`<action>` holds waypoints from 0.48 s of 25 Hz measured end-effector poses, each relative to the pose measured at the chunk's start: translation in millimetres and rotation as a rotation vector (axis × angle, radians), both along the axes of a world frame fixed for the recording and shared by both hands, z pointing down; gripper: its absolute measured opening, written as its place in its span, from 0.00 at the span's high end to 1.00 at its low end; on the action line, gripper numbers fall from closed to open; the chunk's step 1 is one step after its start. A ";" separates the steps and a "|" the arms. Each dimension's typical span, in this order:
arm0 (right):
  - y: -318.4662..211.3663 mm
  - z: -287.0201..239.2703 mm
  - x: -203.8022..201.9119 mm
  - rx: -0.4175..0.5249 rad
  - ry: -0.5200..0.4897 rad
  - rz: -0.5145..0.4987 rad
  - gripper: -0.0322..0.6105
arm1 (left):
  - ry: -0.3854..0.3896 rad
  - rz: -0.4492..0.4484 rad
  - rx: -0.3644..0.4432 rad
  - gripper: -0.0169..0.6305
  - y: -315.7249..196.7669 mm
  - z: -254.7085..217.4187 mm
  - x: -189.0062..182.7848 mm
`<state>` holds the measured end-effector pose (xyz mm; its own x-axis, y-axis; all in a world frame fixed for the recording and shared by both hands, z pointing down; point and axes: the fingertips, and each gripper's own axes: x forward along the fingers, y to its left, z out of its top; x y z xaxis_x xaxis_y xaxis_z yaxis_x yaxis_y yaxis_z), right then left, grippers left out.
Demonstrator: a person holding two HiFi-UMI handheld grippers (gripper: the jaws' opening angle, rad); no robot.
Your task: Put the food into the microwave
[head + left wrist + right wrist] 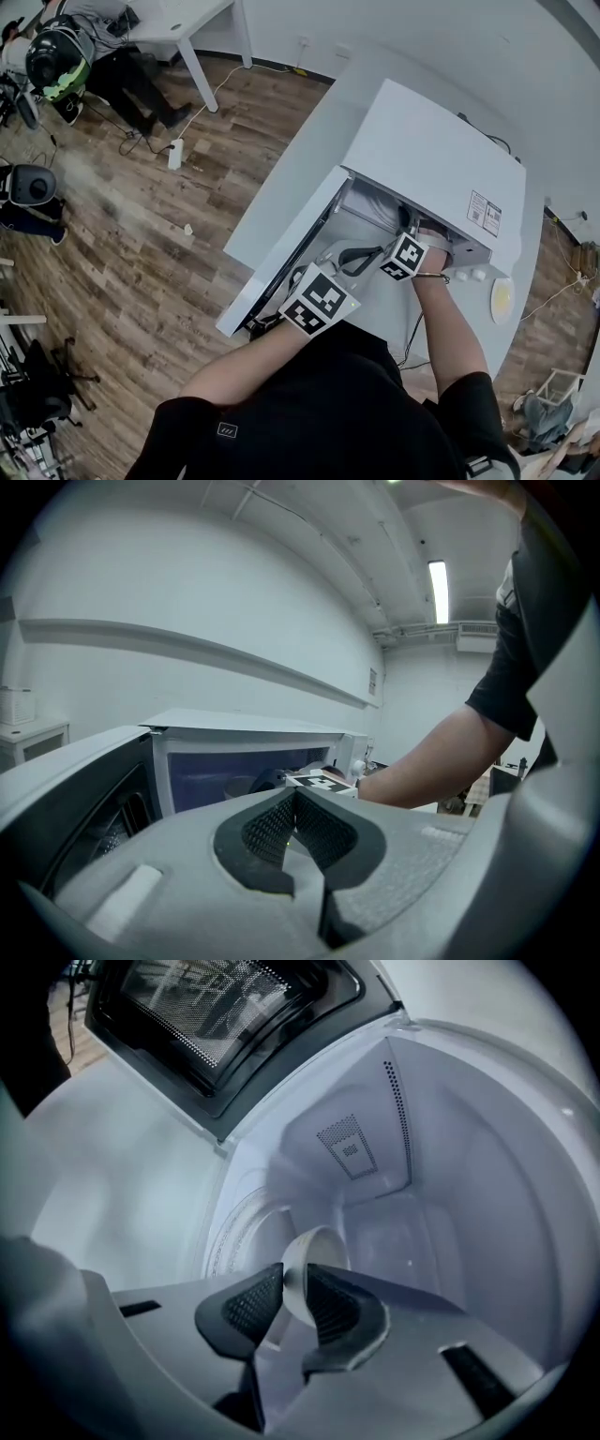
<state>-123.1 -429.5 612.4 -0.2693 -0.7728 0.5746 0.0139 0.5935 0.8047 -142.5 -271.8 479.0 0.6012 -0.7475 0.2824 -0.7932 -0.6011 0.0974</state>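
Note:
The white microwave (422, 159) stands on a white table (309, 159) with its door (281, 272) swung wide open. My right gripper (295, 1293) reaches into the cavity. A small white bowl (314, 1260) sits by the glass turntable (234, 1232), and its rim lies between the pads; I see no squeeze on it, so the jaws read as open. The bowl's contents are hidden. My left gripper (295, 803) hangs in front of the open microwave (244, 738), pads together with nothing between them.
A yellowish plate (502, 300) lies on the table right of the microwave. The door's mesh window (216, 1016) is close on the right gripper's upper left. A wooden floor (141, 244), cables and a second table (187, 28) lie to the left.

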 end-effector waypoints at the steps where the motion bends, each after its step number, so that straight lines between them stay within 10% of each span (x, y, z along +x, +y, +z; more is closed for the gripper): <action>1: 0.9 -1.5 0.4 0.003 -0.018 0.009 0.80 | 0.006 -0.001 -0.003 0.96 0.1 -0.9 -0.6; 12: 53.9 -22.0 9.0 -0.048 -0.091 0.078 0.74 | 0.055 0.065 -0.016 0.96 28.2 -35.1 -1.9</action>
